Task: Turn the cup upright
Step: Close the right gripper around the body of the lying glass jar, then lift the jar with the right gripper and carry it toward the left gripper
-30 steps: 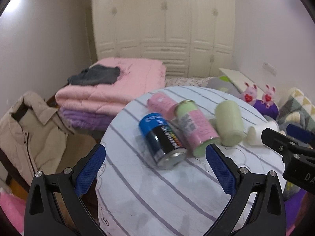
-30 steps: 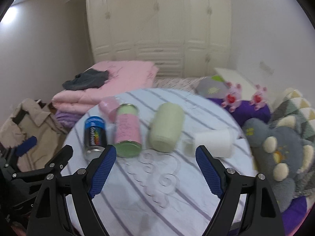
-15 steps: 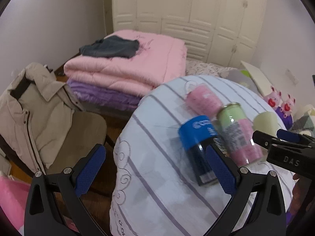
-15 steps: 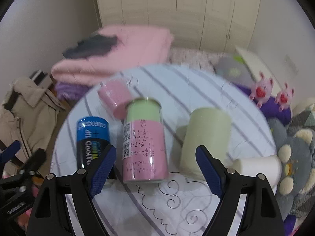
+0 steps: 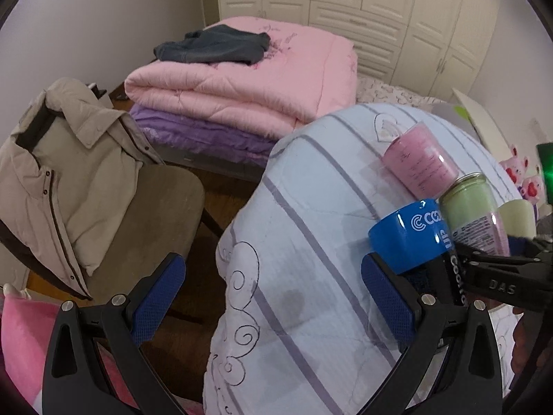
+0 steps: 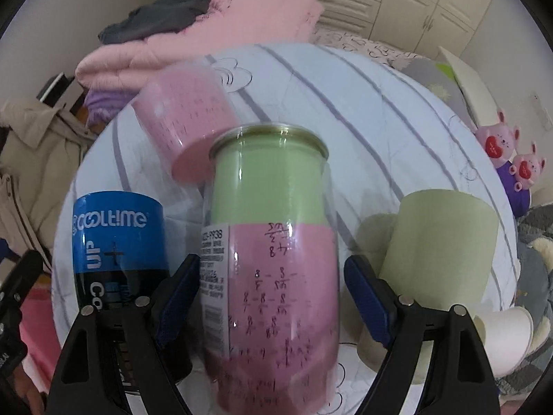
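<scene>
Desk (image 6: 363,79) carries five toppled cups. I straddle the clear pink-and-green cup (image 6: 269,242) lying centre with my right tool (image 6: 271,297), spread wide for gripping its sides; left tool (image 5: 273,297) gapes, idle.

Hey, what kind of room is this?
Most likely a bedroom: folded pink quilt stacked on a bed, tall cream panelled wardrobe behind it, pink plush pigs beside the striped-cloth table.
</scene>
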The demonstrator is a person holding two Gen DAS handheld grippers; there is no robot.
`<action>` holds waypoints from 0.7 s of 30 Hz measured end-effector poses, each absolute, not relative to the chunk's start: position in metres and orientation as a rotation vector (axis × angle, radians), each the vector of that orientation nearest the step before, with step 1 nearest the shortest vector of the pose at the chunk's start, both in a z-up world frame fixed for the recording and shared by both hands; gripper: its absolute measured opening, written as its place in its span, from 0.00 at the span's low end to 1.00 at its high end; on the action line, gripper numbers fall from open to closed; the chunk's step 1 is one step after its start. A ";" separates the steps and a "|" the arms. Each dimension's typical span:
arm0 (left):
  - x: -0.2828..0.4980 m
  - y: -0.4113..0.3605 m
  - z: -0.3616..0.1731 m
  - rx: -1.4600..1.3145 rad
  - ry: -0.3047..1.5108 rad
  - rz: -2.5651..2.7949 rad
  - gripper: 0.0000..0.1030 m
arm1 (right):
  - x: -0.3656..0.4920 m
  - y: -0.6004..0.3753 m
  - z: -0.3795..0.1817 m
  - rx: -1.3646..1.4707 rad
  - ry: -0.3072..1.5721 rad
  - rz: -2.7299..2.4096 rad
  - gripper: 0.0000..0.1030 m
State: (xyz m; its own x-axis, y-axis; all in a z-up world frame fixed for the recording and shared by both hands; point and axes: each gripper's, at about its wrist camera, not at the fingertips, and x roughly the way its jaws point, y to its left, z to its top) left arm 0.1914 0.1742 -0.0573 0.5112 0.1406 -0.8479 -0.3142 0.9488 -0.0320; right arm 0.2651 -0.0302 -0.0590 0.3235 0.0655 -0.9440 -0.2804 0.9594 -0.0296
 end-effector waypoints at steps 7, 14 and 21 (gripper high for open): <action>0.194 0.175 -0.064 -0.200 1.043 0.300 1.00 | 0.265 -0.027 -0.052 -0.202 1.214 0.304 0.69; 0.189 0.180 -0.059 -0.214 1.032 0.307 1.00 | 0.268 -0.026 -0.052 -0.202 1.225 0.290 0.69; 0.184 0.180 -0.053 -0.205 1.025 0.315 1.00 | 0.273 -0.026 -0.053 -0.191 1.245 0.265 0.69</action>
State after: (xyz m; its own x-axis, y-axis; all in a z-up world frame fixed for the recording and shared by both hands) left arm 0.1839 0.1797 -0.0530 0.4796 0.1608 -0.8626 -0.3509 0.9362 -0.0206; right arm 0.2729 -0.0261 -0.0533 0.2957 0.0943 -0.9506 -0.3013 0.9535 0.0008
